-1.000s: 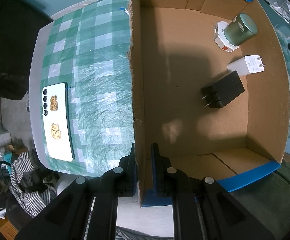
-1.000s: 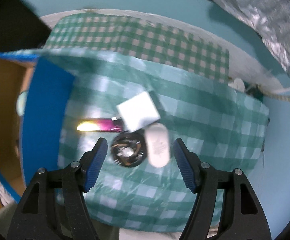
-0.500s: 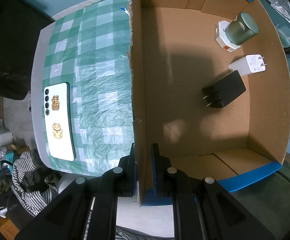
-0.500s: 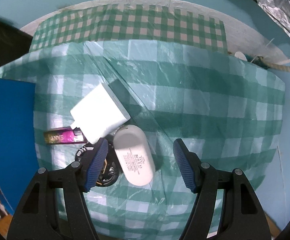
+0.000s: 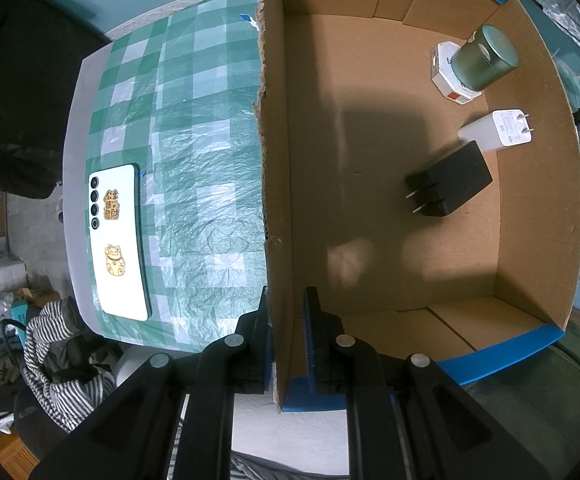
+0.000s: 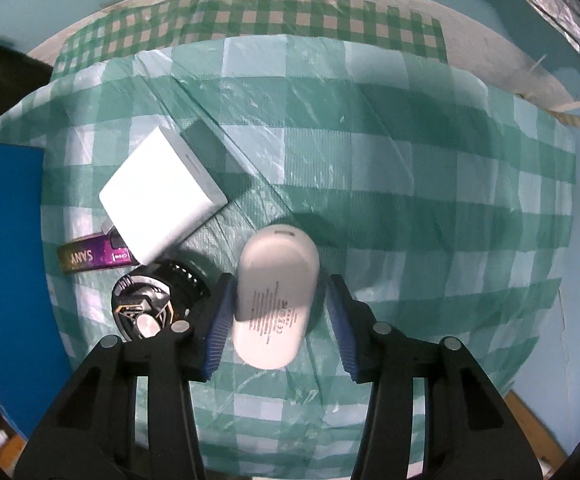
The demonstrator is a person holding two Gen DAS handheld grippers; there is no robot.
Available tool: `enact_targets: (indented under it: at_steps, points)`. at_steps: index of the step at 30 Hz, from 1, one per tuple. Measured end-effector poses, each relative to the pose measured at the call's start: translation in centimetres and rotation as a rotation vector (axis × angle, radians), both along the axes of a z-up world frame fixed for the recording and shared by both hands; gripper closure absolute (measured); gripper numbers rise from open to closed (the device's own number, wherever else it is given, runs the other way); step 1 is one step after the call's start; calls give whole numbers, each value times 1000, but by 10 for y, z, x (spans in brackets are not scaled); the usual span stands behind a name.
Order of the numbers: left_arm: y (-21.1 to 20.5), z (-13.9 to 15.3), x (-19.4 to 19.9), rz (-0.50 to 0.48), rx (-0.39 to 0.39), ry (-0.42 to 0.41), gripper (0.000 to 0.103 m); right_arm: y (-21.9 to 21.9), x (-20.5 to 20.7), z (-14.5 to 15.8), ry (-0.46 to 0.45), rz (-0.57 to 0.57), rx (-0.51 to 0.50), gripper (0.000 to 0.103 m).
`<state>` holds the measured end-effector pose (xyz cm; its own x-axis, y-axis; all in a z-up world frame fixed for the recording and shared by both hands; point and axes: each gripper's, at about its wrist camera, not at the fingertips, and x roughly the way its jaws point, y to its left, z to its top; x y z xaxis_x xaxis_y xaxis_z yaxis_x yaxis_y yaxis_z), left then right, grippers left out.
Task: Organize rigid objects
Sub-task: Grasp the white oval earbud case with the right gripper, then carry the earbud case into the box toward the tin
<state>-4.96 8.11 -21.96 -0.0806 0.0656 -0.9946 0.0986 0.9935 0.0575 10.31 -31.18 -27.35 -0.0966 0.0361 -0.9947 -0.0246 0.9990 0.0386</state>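
My left gripper (image 5: 286, 320) is shut on the left wall of the cardboard box (image 5: 274, 160). Inside the box lie a black charger (image 5: 448, 180), a white charger (image 5: 494, 134) and a green tin (image 5: 484, 58) on a small white box (image 5: 444, 76). A white phone (image 5: 118, 240) lies on the green checked cloth left of the box. My right gripper (image 6: 278, 312) is open around a white oval case (image 6: 276, 292) on the cloth, the left pad close to it and a small gap at the right pad.
In the right wrist view a white charger block (image 6: 162, 196), a purple lighter (image 6: 94, 258) and a black round gadget (image 6: 146, 308) lie left of the oval case. The blue box wall (image 6: 6, 280) stands at far left. Striped clothing (image 5: 58, 368) lies below the table edge.
My right gripper has moved forward and down so the oval case now sits between its fingers, and the jaws have narrowed. The left gripper and the box have barely moved.
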Motion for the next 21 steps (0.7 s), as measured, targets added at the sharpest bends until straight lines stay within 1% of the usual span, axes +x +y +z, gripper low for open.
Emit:
enact_targets:
  at_steps: [2,5,7,8,12,21]
  points:
    - [0,0,0,1,-2,0,91,0,-2,-1,-8,-20,-8,56]
    - [1,0,0,0,-2,-1,91,4,-3,-1,-19,-21,-35,56]
    - [1,0,0,-1,-2,-1,91,6,-4,1,-37,-12,-48,65]
    - [1,0,-1,-1,-4,-2,91,7,-4,1,-36,-11,-43,66]
    - [1,1,-1,-2,-6,-4,91,7,-7,3,-41,1,-40,66]
    - [2,2,-2,-8,-13,-6,91,11,-19,19,-48,46,-47,66]
